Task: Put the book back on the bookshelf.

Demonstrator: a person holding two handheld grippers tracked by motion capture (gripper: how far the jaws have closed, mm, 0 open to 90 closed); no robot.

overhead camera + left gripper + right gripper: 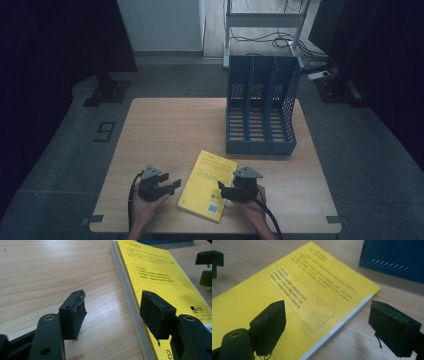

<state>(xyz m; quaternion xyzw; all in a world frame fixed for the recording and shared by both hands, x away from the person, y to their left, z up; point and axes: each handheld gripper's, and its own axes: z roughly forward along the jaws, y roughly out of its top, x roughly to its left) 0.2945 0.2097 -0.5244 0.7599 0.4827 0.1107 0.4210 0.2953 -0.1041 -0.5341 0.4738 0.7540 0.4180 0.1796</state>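
A yellow book [208, 185] lies flat near the table's front edge. My left gripper [173, 185] sits just left of it, held in a hand, and is open. In the left gripper view, one pad [75, 312] is over bare wood and the other over the yellow cover [155, 272], so the left gripper [113, 312] straddles the book's page edge. My right gripper [223, 189] is at the book's right side, also open. In the right gripper view the right gripper [332, 327] spans the white-edged side of the book [294, 290]. Neither pair of pads presses on the book.
A blue file organizer [261, 107] with upright slotted compartments stands at the table's back right, its wall [394, 257] close behind the book. Bare wooden tabletop [165, 130] spreads to the left and back. Cables trail from both grippers over the front edge.
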